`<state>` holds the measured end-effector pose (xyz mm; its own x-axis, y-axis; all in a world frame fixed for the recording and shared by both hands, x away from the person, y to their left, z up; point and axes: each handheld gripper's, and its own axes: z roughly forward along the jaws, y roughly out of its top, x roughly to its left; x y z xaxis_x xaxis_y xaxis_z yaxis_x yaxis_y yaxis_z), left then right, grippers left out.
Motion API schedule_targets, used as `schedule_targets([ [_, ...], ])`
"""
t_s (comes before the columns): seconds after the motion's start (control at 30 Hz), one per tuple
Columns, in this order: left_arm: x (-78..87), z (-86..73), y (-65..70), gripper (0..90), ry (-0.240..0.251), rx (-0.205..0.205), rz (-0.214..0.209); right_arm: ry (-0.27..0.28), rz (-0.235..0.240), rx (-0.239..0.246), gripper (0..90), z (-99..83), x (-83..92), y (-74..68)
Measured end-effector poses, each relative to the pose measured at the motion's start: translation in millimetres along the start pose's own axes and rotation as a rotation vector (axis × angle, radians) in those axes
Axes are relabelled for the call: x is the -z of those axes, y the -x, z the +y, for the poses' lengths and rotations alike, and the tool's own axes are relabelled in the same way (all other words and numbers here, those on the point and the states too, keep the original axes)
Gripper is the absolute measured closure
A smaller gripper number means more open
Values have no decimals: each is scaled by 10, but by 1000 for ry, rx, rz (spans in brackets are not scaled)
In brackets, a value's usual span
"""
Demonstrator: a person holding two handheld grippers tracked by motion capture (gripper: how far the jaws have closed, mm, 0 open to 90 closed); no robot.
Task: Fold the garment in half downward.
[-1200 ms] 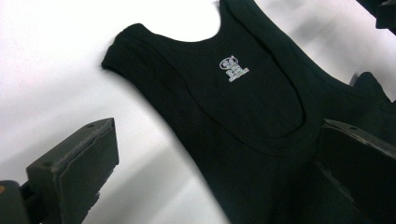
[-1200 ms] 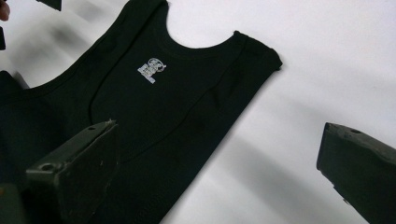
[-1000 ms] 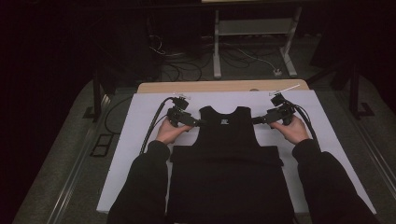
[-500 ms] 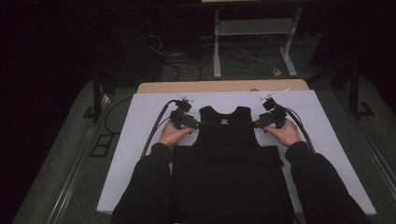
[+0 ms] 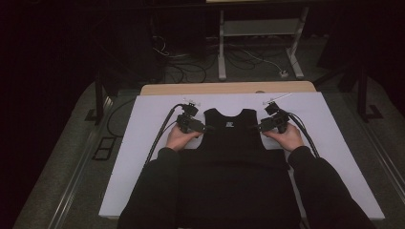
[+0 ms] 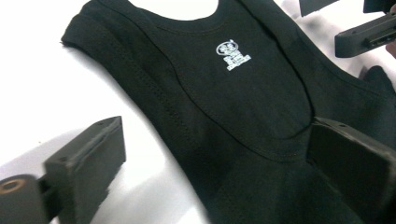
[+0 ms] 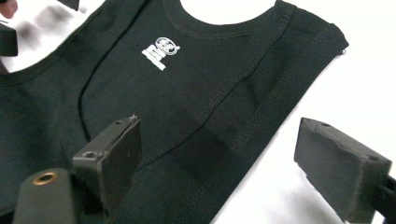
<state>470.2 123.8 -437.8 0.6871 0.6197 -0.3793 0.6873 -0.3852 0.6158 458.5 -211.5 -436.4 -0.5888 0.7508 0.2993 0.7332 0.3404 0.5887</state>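
Straddling the black tank top [image 5: 229, 143] at picture centre, my left gripper [image 5: 203, 129] and right gripper [image 5: 260, 127] stand spread, jaws just closing around each armhole edge, probably not pinching yet; its length runs toward the lower frame.

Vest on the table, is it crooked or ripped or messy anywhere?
Nothing stands out. The black vest lies flat and straight on the white table, its straps even on both sides. No tear or stain shows, though the dark cloth hides small marks.
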Motion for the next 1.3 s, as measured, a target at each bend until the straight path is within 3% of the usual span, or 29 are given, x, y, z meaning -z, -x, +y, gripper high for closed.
schedule_targets([
  [0.33, -41, -15, -13, 177, -12, -13, 20, -14, -36, -4, 340, -18, -53, 9],
  [0.63, -56, -20, -15, 278, 5, -2, 44, 4, -52, 9, 408, -17, -74, -16],
  [0.8, -75, -30, -3, 332, 16, -9, 38, 5, -62, 19, 413, -19, -94, -44],
  [0.93, -85, -31, 24, 406, 14, -22, 56, 11, -69, 25, 422, -25, -102, -61],
  [1.17, -133, -42, 64, 517, 25, -39, 38, 14, -102, 51, 525, -28, -127, -126],
  [1.3, -146, -38, 84, 595, 23, -50, 67, 5, -123, 73, 613, -32, -132, -174],
])
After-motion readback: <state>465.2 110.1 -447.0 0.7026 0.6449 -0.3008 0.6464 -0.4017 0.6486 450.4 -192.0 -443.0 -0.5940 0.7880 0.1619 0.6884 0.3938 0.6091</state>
